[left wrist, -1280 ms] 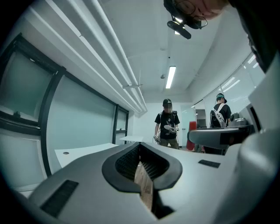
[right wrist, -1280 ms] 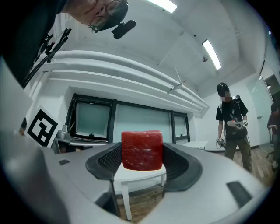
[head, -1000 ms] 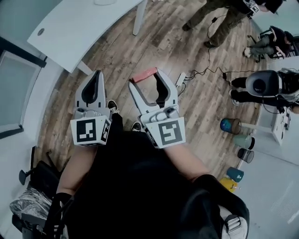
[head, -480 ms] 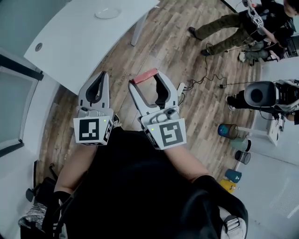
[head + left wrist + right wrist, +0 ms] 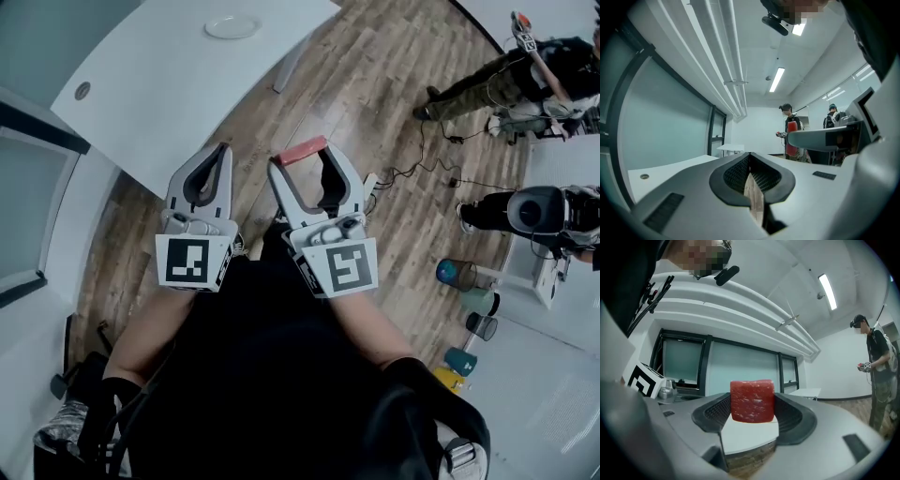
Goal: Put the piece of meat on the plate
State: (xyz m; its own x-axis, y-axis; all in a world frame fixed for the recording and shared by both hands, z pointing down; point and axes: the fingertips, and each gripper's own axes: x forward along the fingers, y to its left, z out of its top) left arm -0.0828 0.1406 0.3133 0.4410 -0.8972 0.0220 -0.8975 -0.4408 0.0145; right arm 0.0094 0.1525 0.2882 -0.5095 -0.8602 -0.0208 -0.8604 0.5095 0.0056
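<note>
A red piece of meat (image 5: pixel 302 150) (image 5: pixel 752 401) is clamped between the tips of my right gripper (image 5: pixel 304 153) (image 5: pixel 752 404), held in the air over the wooden floor. A white plate (image 5: pixel 232 27) lies on the white table (image 5: pixel 159 84) at the top of the head view, well ahead of both grippers. My left gripper (image 5: pixel 222 152) (image 5: pixel 750 157) hovers beside the right one with its jaws together and nothing between them.
The table's white leg (image 5: pixel 291 64) stands ahead of the right gripper. People (image 5: pixel 497 80) stand at the far right with cables (image 5: pixel 412 159) on the floor. Several coloured cups (image 5: pixel 462 274) sit at the right. A glass wall (image 5: pixel 28 216) runs on the left.
The view has shifted so the table and its plate come further into sight. Both grippers have moved slightly forward and up, with the meat still held by the right one.
</note>
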